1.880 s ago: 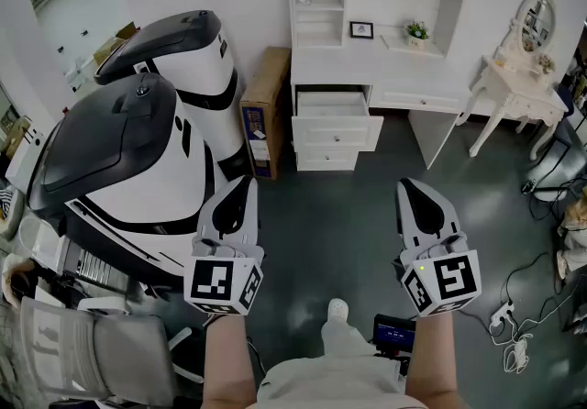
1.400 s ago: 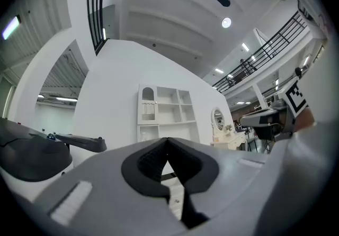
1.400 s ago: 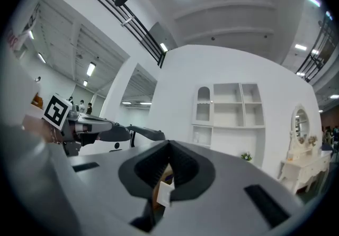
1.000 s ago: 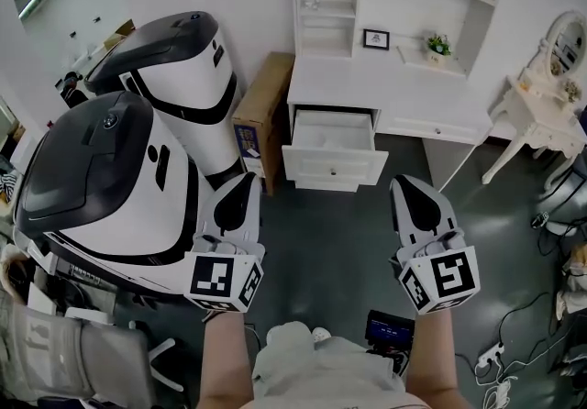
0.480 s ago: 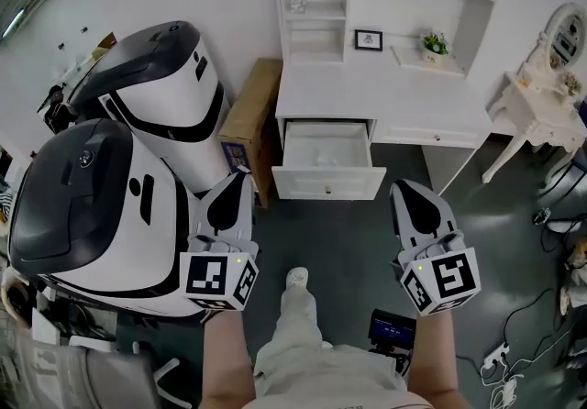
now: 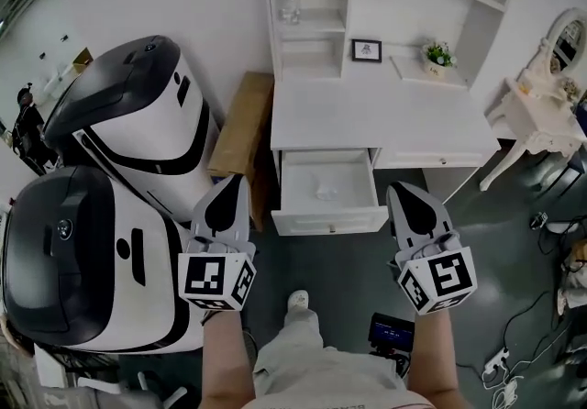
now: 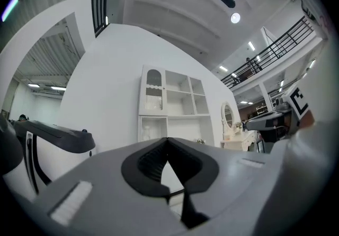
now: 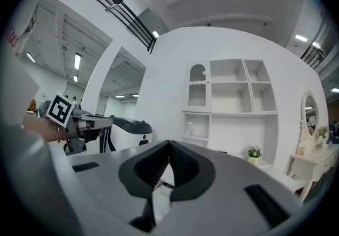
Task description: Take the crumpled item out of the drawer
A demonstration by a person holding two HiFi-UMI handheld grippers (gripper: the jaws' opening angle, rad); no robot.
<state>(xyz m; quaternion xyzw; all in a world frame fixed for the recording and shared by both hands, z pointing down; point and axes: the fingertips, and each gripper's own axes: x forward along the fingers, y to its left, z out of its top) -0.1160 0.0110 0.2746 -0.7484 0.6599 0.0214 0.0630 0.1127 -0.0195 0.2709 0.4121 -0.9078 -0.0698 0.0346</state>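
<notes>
Both arms are stretched out in front, roughly parallel and well apart. The left gripper (image 6: 234, 182) and right gripper (image 6: 397, 189) sit level with each other, noses pointing forward, away from the body. In the left gripper view the jaws are pressed together at the tips with nothing between them. Same deal in the right gripper view: tips meeting, nothing held. The left marker cube (image 6: 218, 281) and right marker cube (image 6: 438, 280) sit at the wrist ends, facing up. The bare left forearm (image 6: 225, 352) and right forearm (image 6: 431, 352) run straight back to the torso. One foot (image 6: 297, 300) is stepped forward between the arms.
</notes>
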